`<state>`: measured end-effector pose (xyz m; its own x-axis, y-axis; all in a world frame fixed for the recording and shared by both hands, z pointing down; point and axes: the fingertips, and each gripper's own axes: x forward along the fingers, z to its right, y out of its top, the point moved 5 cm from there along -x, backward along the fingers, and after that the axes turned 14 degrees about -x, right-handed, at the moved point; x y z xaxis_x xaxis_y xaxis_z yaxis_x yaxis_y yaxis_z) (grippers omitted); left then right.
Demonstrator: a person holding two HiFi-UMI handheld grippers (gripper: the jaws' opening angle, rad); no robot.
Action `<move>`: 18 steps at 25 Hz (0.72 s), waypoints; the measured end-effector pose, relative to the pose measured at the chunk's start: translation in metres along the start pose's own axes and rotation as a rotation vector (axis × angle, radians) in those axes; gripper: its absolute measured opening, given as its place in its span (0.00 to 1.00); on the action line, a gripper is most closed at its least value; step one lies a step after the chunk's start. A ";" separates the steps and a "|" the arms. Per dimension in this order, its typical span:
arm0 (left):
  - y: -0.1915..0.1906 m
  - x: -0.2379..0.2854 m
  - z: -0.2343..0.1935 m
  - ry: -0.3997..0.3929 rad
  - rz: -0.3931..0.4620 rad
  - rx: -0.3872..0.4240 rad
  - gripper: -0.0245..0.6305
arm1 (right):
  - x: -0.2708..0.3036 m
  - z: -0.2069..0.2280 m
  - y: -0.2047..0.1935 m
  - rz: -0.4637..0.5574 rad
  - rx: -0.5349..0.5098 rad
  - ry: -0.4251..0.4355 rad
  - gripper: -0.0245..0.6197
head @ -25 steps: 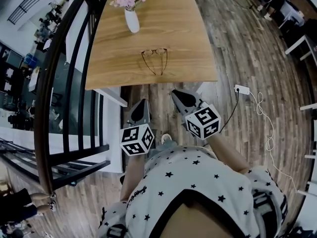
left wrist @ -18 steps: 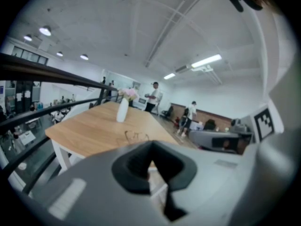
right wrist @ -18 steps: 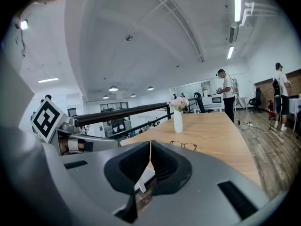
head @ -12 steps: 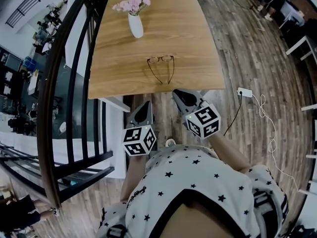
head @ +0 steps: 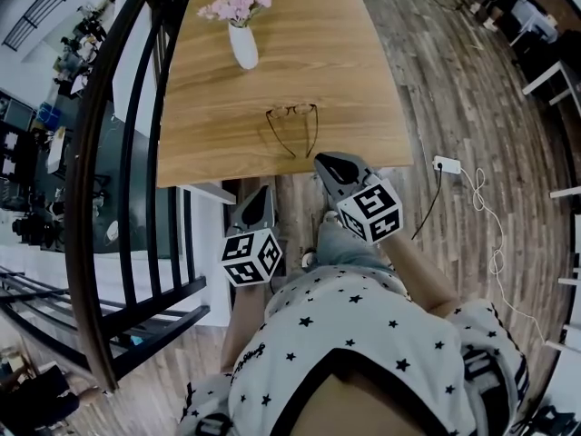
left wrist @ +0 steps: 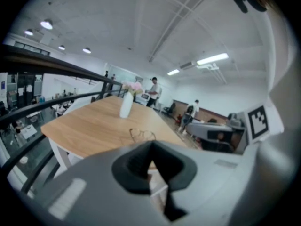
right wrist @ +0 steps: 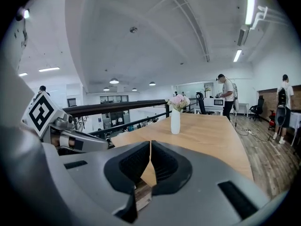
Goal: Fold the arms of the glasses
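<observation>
Your left hand-held gripper [head: 258,205] and right hand-held gripper [head: 332,167] are both clenched, empty. The glasses [head: 292,127] lie ahead of them on the bench [head: 354,71], arms unfolded toward you. Arrive clenched and you could shove them or bend a thin arm.

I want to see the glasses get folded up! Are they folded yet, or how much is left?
Nothing is done yet. The glasses lie on the table with both arms open, pointing toward the near edge. Nothing is in hand: the left hand-held gripper and the right hand-held gripper are both shut and empty, short of the glasses. Left to do: reach the glasses and fold in both arms.
</observation>
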<state>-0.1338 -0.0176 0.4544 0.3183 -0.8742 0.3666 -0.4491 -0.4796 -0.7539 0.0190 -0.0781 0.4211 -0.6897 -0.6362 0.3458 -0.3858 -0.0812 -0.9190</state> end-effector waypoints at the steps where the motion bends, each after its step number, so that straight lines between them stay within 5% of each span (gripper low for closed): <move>1: 0.000 0.003 0.000 -0.004 -0.001 -0.006 0.05 | 0.004 0.003 0.001 -0.004 -0.016 0.003 0.07; 18: 0.037 0.102 -0.019 0.035 -0.014 -0.038 0.05 | 0.104 0.071 -0.011 -0.078 -0.120 0.134 0.07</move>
<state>-0.1343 -0.1256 0.4744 0.2960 -0.8690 0.3966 -0.4760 -0.4942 -0.7275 -0.0048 -0.1974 0.4537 -0.7276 -0.5227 0.4443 -0.5057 -0.0289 -0.8622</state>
